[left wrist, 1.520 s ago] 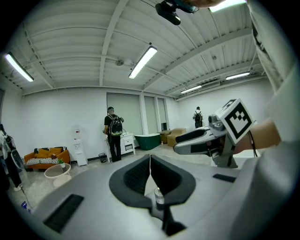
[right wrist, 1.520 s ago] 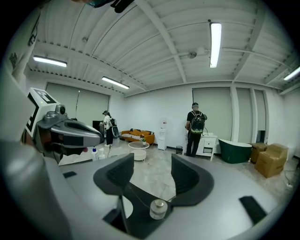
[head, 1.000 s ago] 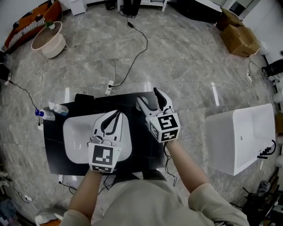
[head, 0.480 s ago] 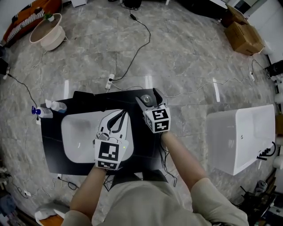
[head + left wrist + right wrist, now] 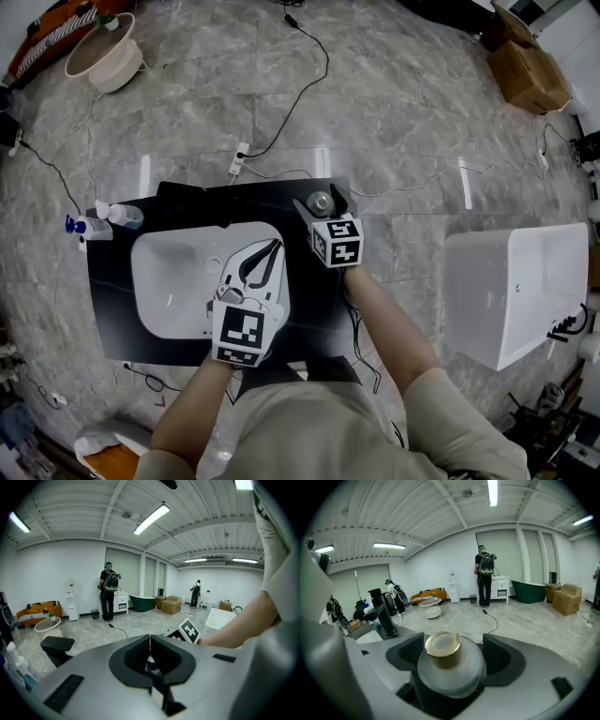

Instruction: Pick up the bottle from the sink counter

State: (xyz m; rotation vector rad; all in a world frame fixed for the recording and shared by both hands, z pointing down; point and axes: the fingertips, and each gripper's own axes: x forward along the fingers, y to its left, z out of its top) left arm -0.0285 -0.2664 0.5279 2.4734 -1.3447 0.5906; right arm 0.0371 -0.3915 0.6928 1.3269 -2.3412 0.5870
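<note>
Bottle (image 5: pixel 320 200), head view: upright near the desk's (image 5: pixel 112 314) far right corner, between the right tongs' (image 5: pixel 322 205) jaws.

Left gripper view: left tongs (image 5: pixel 150 637) closed, empty.

Right gripper view: jaws have just been opening, now wide, not pressing the bottle. It looks rigid, smooth, possibly glass, so grip the broad body below the gold cap (image 5: pixel 443 648).

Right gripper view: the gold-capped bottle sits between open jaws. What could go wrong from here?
The right gripper has just been opening its jaws; the bottle stands between them, ungripped. It nearly fills that gap, so an off-centre close might shove or tip it. In the head view it stands near the far edge of the counter; a nudge could send it off.
</note>
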